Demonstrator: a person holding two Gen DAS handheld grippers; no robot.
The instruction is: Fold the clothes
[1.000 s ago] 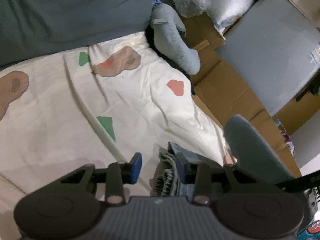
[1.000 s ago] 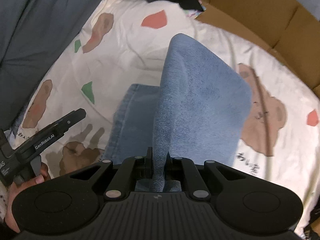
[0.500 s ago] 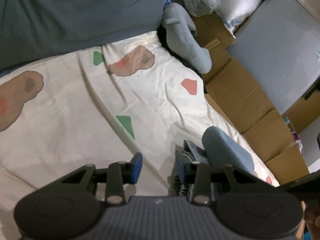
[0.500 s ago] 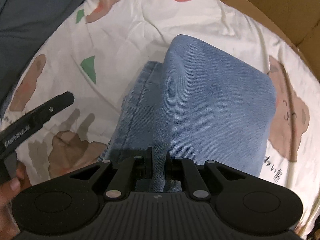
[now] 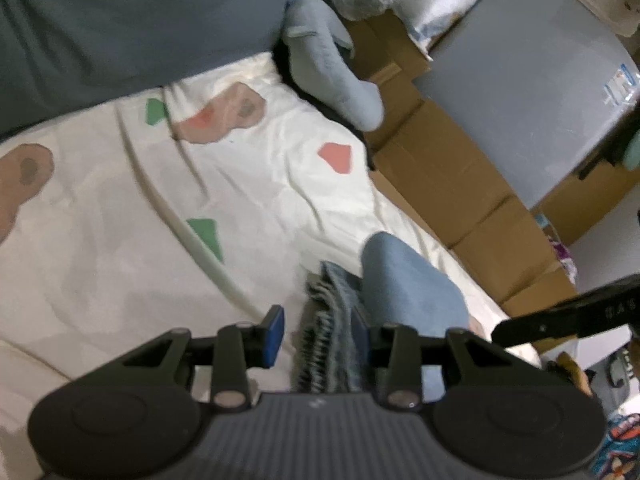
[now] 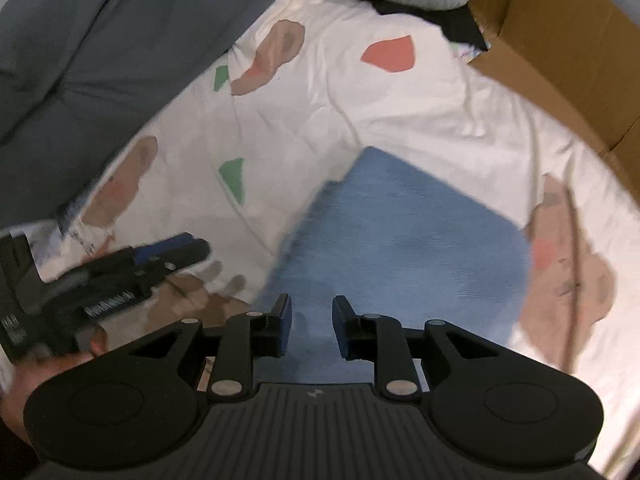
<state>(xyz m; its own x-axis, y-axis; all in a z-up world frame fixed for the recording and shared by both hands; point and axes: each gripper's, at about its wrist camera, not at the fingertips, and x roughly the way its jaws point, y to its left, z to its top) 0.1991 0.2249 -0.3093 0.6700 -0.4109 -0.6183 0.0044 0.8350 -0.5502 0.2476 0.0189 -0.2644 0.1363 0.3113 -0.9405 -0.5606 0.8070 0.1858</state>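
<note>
Jeans (image 6: 404,240) lie folded on the bed sheet (image 6: 400,120), a blue block of cloth with soft, blurry edges. The sheet is cream white with brown, red and green shapes on it. The right gripper (image 6: 311,326) hangs just over the near edge of the jeans. Its jaws are spread apart and nothing is between them; blue cloth shows through the gap, below them.

The left gripper (image 5: 316,334) is at the left side of the jeans. Its jaws are spread wide too. In the left wrist view the frayed grey-blue edge of the jeans (image 5: 336,328) shows in the gap between the jaws, and a rounded blue fold rises just past the right jaw. I cannot tell if the jaws touch the cloth. In the right wrist view the left gripper (image 6: 176,248) sits low at the left, over the sheet, and a hand (image 6: 60,364) holds it from below.

A dark grey blanket (image 5: 120,28) covers the far part of the bed. A pale blue soft toy (image 5: 328,68) lies at the bed's far corner. Brown cardboard boxes (image 5: 448,176) stand next to the bed, and a flat grey panel (image 5: 528,92) rests on them. The black body of the right gripper (image 5: 568,316) pokes in at the right edge of the left wrist view.
</note>
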